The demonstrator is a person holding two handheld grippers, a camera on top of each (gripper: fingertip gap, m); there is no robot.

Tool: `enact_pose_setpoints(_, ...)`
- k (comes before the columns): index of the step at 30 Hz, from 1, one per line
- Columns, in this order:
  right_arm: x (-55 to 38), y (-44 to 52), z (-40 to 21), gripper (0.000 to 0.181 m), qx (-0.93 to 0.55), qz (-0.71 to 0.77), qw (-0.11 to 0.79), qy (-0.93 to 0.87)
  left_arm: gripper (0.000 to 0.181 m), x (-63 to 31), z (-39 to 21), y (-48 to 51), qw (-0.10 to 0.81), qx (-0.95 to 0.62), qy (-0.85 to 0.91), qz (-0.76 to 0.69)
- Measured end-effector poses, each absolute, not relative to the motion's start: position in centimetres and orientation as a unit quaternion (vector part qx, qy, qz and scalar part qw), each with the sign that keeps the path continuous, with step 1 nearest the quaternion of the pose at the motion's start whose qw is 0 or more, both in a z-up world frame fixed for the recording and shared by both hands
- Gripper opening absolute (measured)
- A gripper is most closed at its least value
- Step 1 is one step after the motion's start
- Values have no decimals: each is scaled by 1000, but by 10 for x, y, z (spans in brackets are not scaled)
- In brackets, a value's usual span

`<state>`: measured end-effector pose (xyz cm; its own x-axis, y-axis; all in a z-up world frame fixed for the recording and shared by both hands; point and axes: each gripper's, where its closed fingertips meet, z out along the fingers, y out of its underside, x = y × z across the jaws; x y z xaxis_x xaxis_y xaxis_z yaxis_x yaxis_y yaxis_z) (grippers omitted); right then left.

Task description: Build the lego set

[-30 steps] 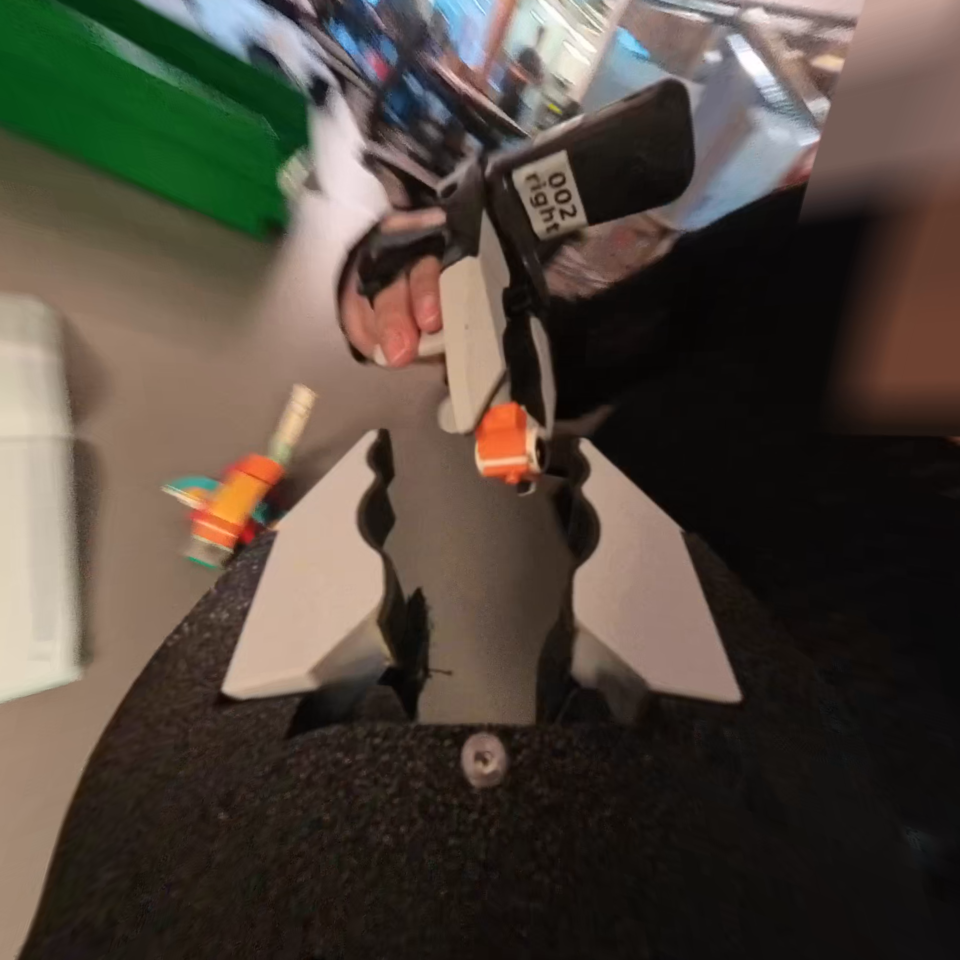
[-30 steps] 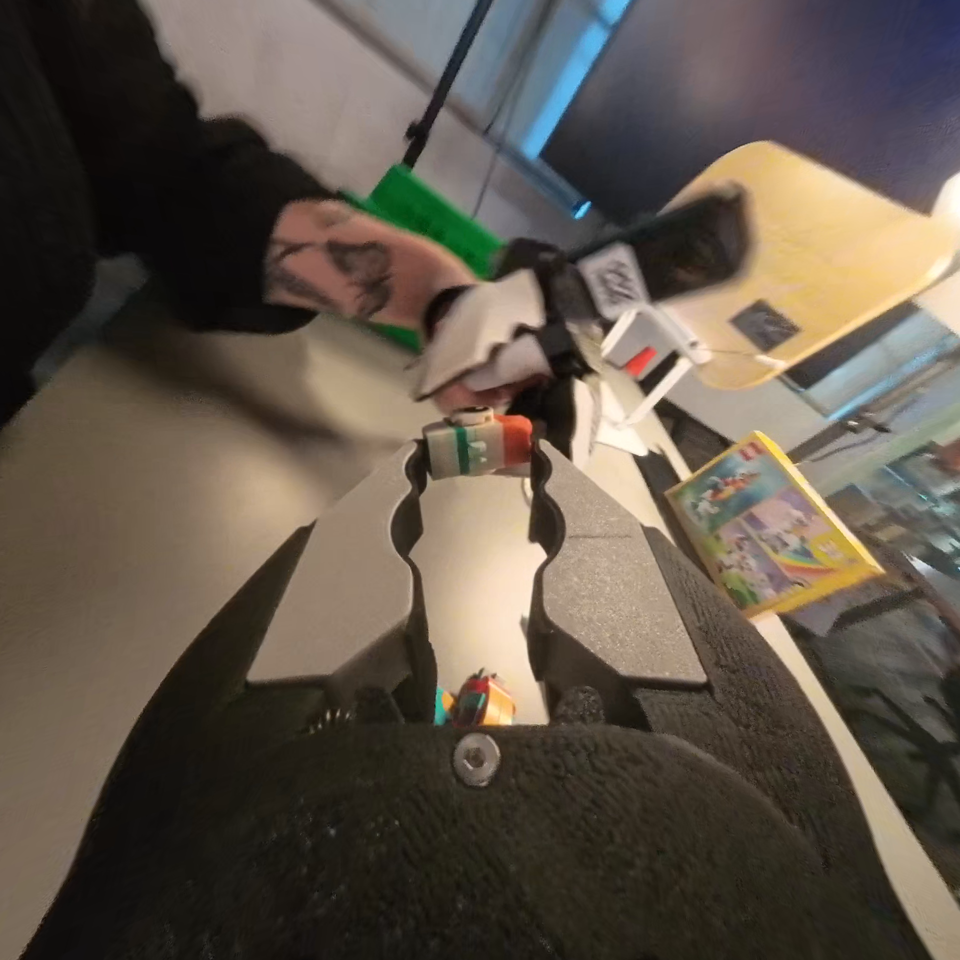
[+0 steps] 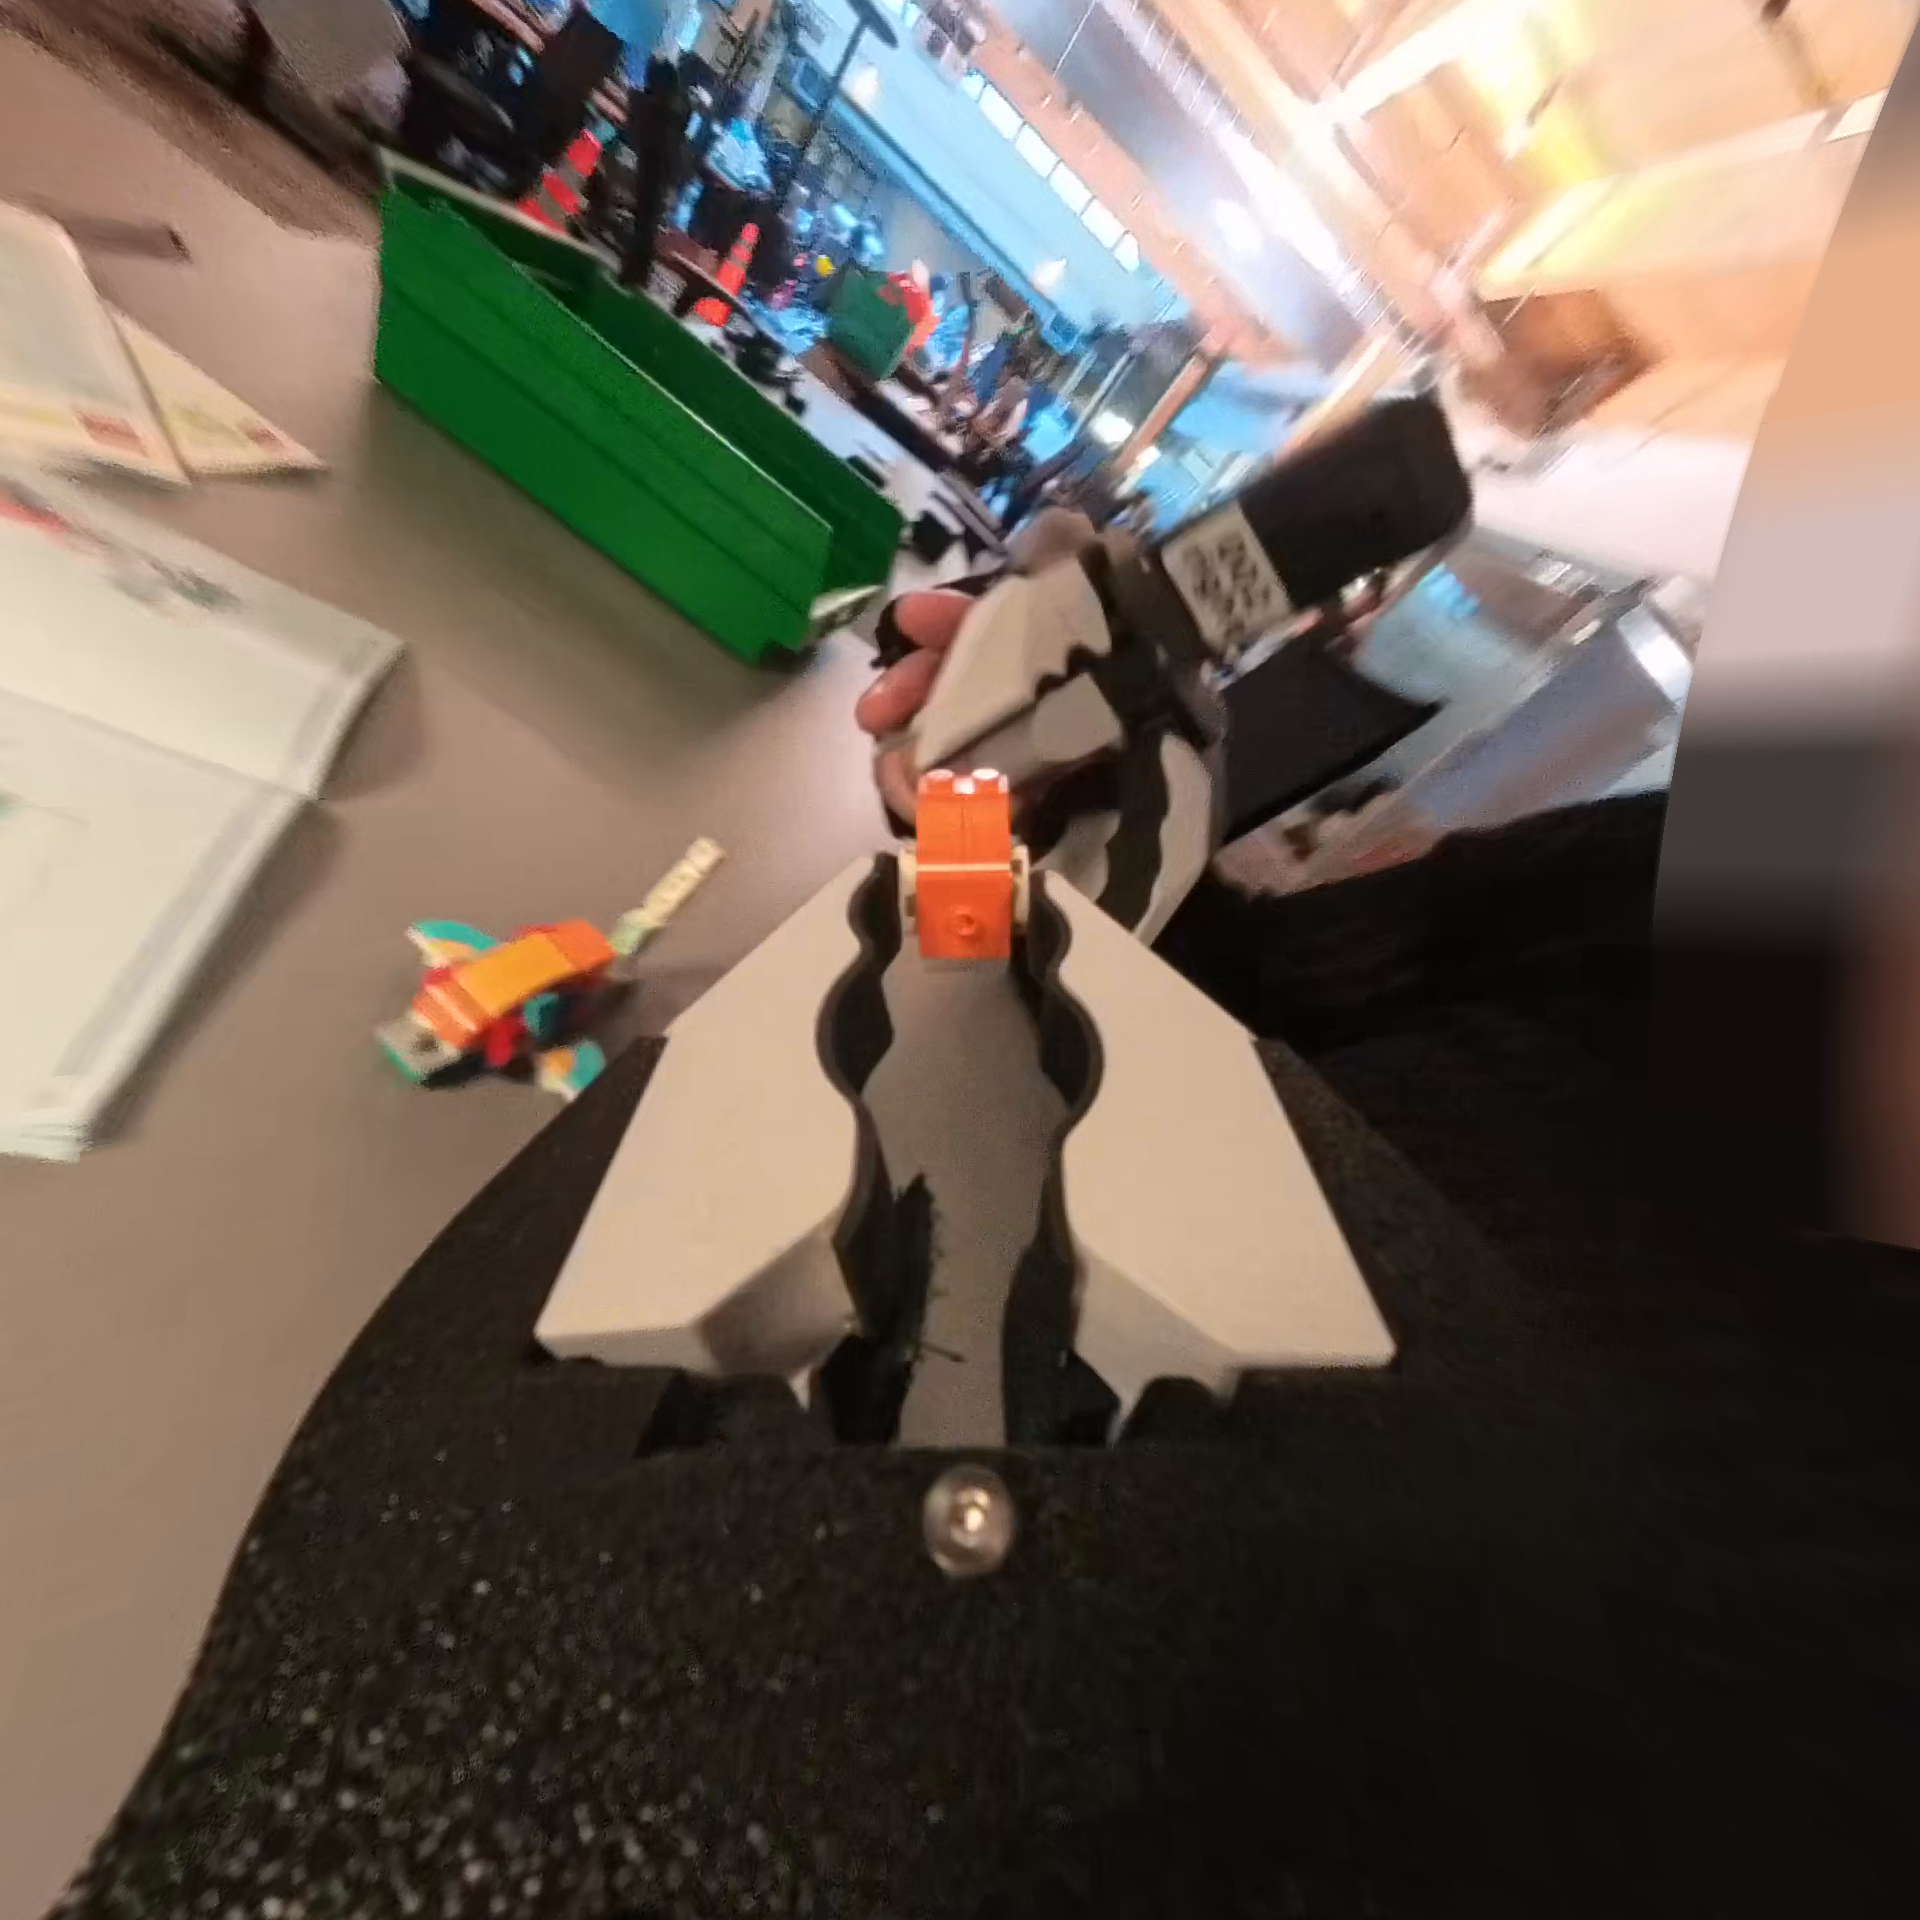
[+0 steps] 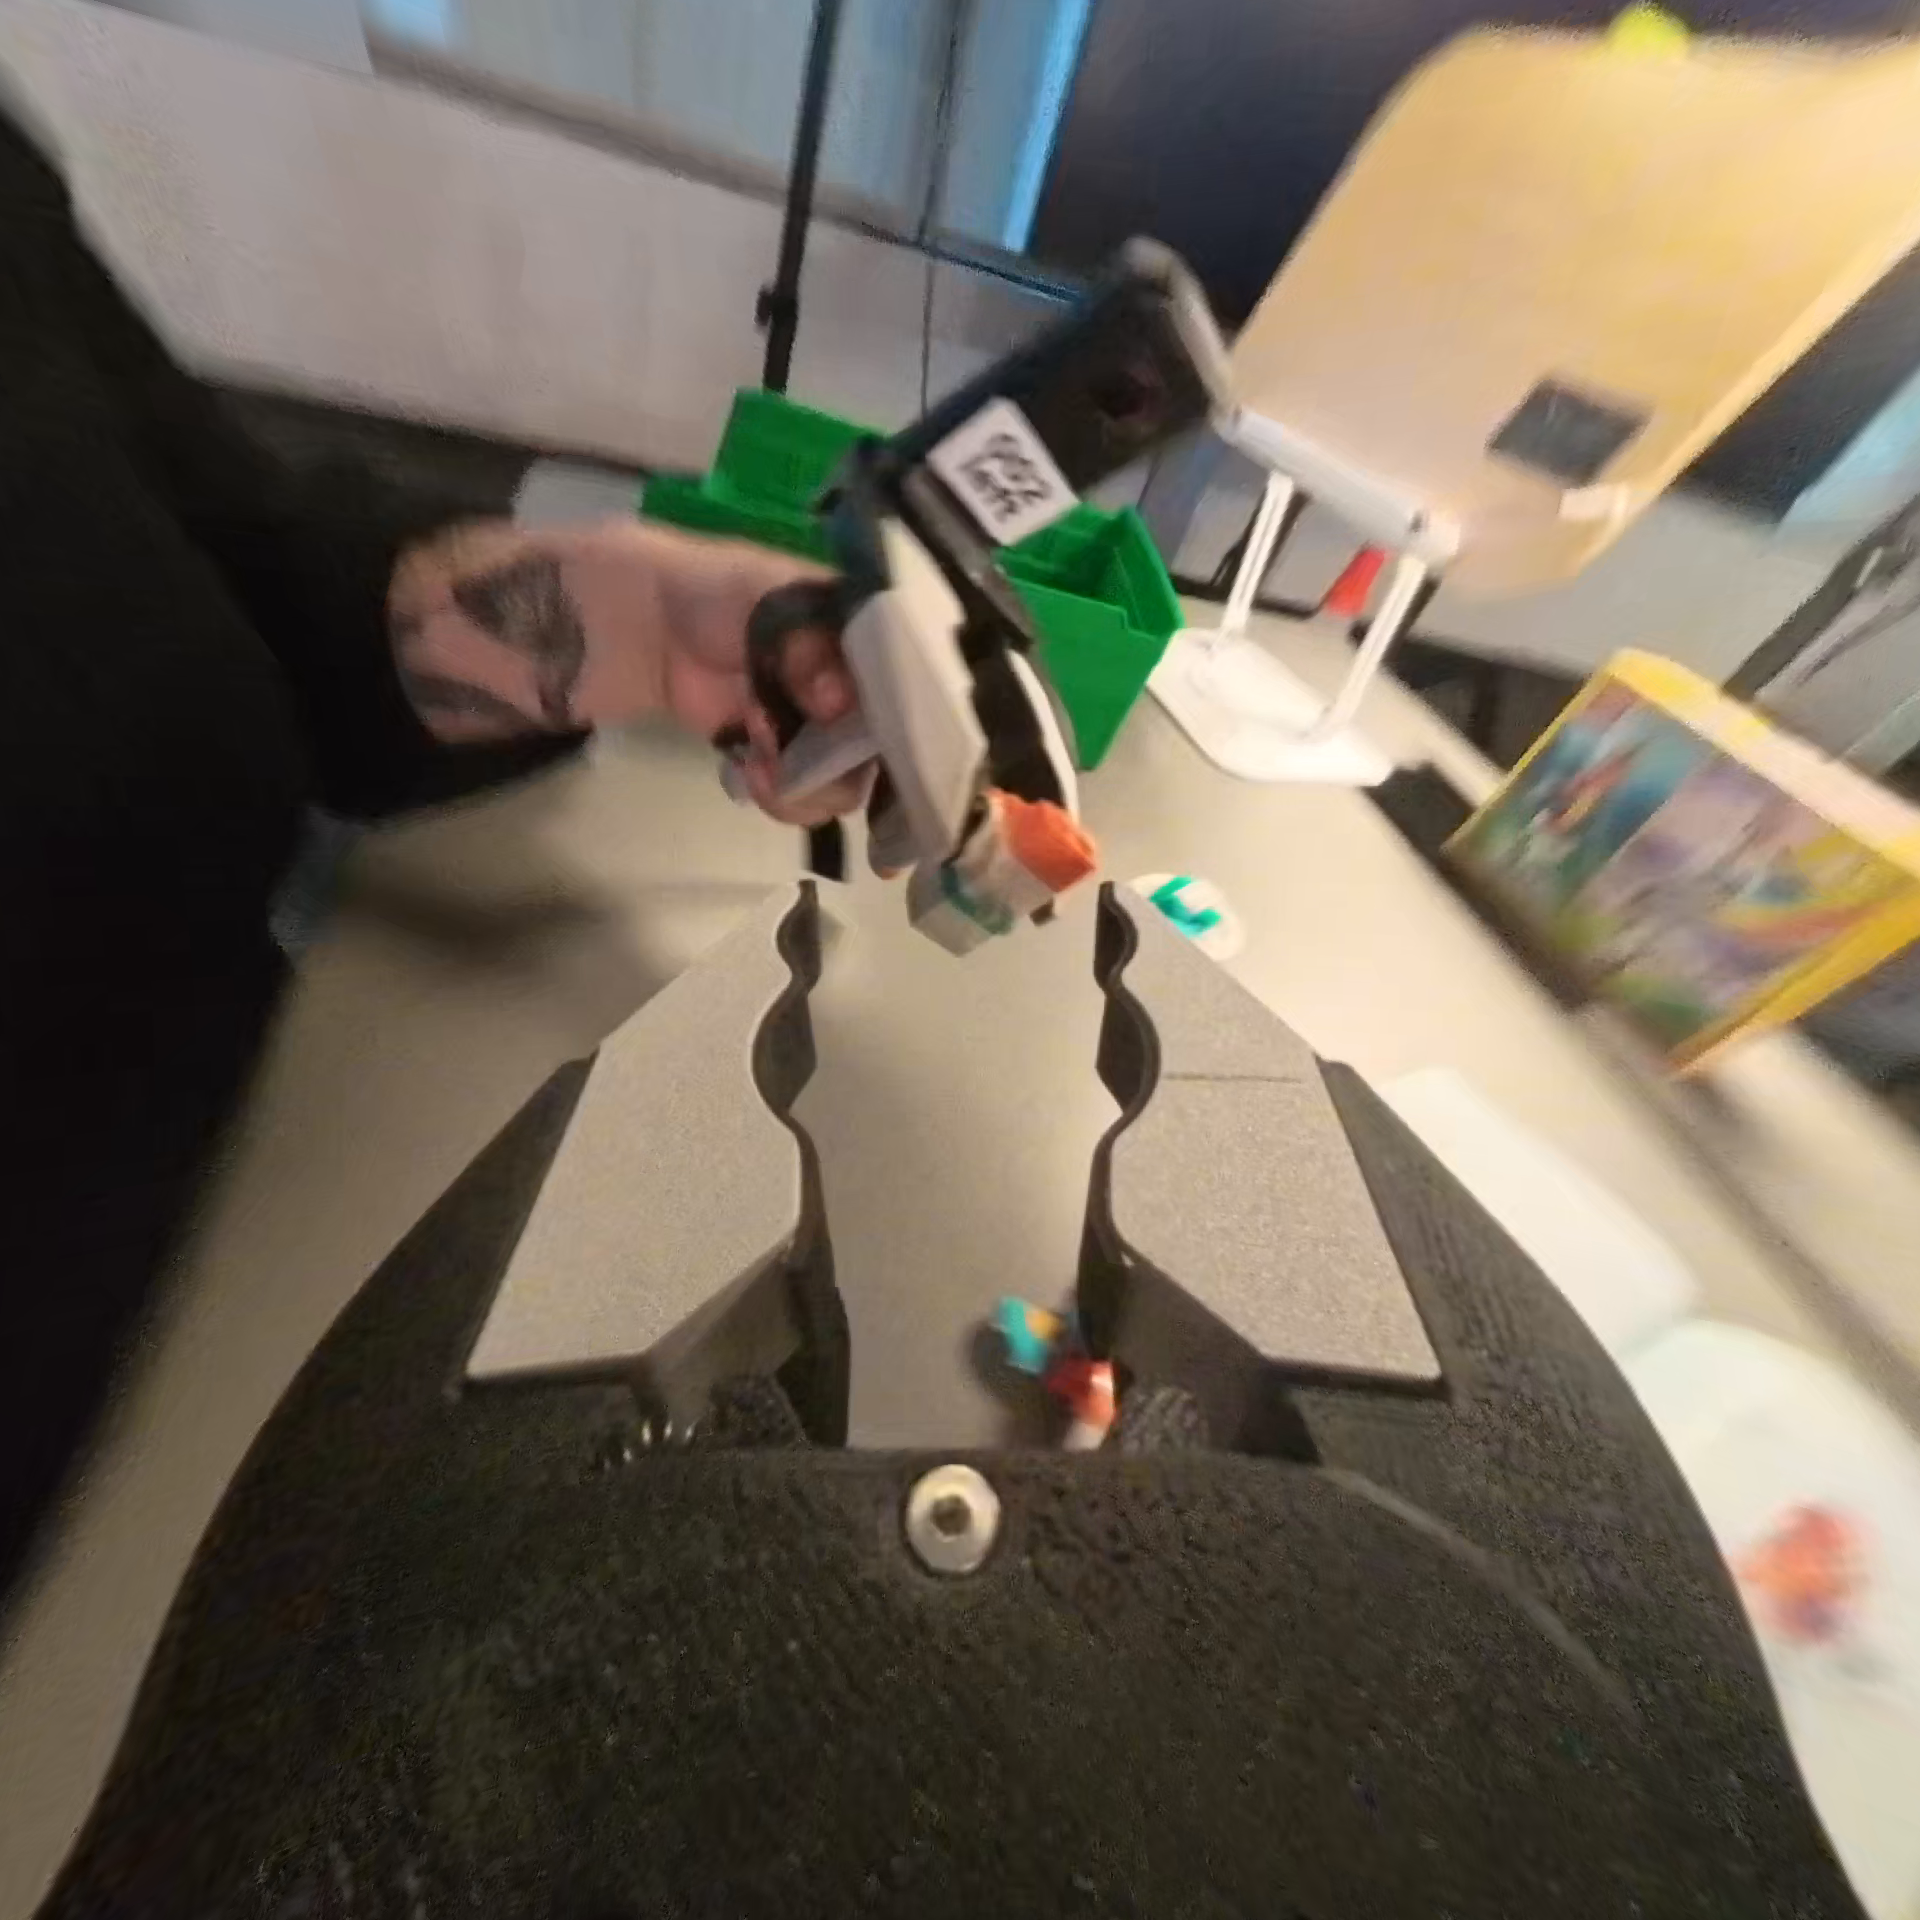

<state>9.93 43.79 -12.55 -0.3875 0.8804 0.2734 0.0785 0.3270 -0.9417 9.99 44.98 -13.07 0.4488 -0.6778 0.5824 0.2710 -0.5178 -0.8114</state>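
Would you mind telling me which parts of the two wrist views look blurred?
Left wrist view: the orange lego piece is fairly sharp, while the green plastic bin and background smear. Right wrist view: the yellow lego box and far left gripper are motion-blurred.

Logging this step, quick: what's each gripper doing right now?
Left gripper: closed on the orange lego piece.
Right gripper: open, holding nothing.

Booklets [image 3: 156,665] are cut off at left edge; lego box [image 4: 1704,862] is blurred; half-built model [image 4: 1049,1351] is partly hidden by gripper body.
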Motion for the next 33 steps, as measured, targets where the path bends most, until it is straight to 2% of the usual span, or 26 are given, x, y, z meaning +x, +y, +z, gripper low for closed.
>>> enact_pose_setpoints(5, 101, 441, -108, 34, -424, 612, 307, -593, 22, 103, -120, 441, 531, -696, 234, -422)
enact_pose_setpoints(16, 98, 428, -113, 20, -425, 638, 232, -599, 22, 115, -126, 434, 512, -700, 264, -422)
enact_pose_setpoints(21, 96, 432, -109, 19, -451, 665, 198, -561, 23, 113, -124, 436, 544, -693, 282, -379)
enact_pose_setpoints(22, 96, 434, -108, 14, -459, 674, 185, -549, 36, 114, -124, 435, 560, -687, 303, -351)
enact_pose_setpoints(23, 95, 438, -109, 14, -470, 680, 174, -535, 60, 113, -125, 438, 580, -685, 317, -306)
enact_pose_setpoints(24, 95, 440, -109, 14, -475, 688, 160, -525, 74, 111, -127, 441, 600, -680, 341, -247)
enact_pose_setpoints(26, 95, 443, -108, 14, -481, 703, 136, -506, 84, 110, -130, 444, 632, -652, 402, -118)
enact_pose_setpoints(29, 95, 443, -108, 14, -486, 717, 116, -487, 79, 112, -133, 447, 652, -604, 459, 18)
enact_pose_setpoints(33, 93, 441, -108, 14, -489, 726, 99, -472, 61, 118, -127, 449, 673, -570, 467, 65)
